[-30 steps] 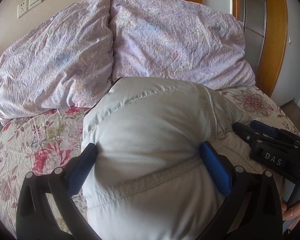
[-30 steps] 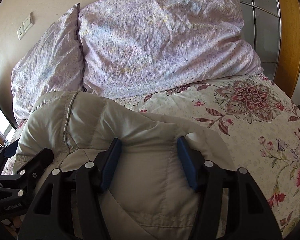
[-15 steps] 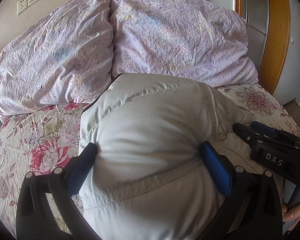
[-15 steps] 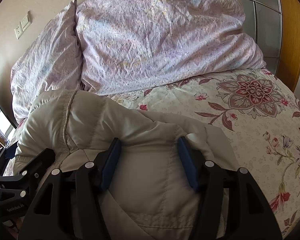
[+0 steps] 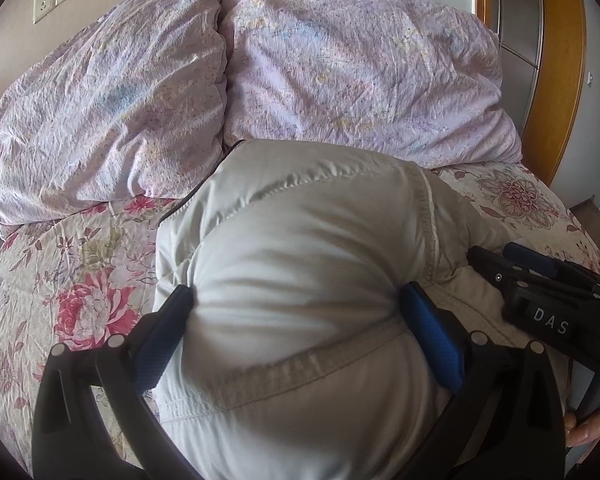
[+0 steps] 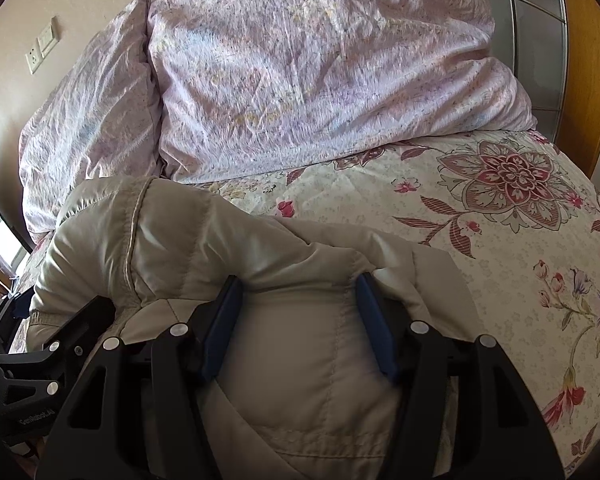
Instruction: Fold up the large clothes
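Observation:
A puffy beige jacket (image 5: pixel 300 248) lies bunched on the floral bedspread (image 5: pixel 72 280), its far end close to the pillows. My left gripper (image 5: pixel 296 296) is shut on a thick fold of it, and the padding bulges up between the blue pads. The right gripper (image 6: pixel 299 284) clamps another thick fold of the jacket (image 6: pixel 172 240) at its right side. The two grippers stand close together: the right gripper (image 5: pixel 540 292) shows at the right edge of the left wrist view, and the left gripper (image 6: pixel 40 344) at the lower left of the right wrist view.
Two lilac pillows (image 5: pixel 112 120) (image 5: pixel 360 80) lean against the wall at the head of the bed. Bare bedspread (image 6: pixel 500 240) stretches to the jacket's right. A wooden frame (image 5: pixel 560 72) stands at the far right. A hand (image 5: pixel 588 428) shows at the lower right.

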A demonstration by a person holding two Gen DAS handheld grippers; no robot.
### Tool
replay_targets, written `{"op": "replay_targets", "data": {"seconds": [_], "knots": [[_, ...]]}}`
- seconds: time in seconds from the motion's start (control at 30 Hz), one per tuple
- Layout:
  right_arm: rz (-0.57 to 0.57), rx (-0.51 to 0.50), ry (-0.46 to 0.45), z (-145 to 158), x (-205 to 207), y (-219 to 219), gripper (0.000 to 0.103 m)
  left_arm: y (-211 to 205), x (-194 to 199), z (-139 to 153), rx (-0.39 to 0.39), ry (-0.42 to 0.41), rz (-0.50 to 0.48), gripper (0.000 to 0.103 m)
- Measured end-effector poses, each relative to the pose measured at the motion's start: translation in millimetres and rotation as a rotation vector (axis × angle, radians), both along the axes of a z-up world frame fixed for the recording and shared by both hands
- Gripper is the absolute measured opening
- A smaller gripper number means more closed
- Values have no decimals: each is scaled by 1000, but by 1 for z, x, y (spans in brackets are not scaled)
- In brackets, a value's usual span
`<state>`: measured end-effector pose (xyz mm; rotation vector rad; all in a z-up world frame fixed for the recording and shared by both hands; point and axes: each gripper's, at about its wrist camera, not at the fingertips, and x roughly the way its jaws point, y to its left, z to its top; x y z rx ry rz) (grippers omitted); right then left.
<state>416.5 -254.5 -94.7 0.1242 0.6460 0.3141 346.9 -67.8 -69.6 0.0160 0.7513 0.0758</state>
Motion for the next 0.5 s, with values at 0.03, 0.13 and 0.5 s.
{"op": "replay_targets", "data": {"seconds": [0.03, 0.13, 0.5], "knots": [[-1, -5, 2, 0, 1, 1, 61, 0, 1, 0, 2, 3, 1, 101], [-3, -26, 8, 0, 3, 3, 61, 1, 3, -2, 5, 14, 3, 101], [-14, -68, -1, -2, 5, 8, 61, 5, 4, 6, -6, 35, 2, 101]]}}
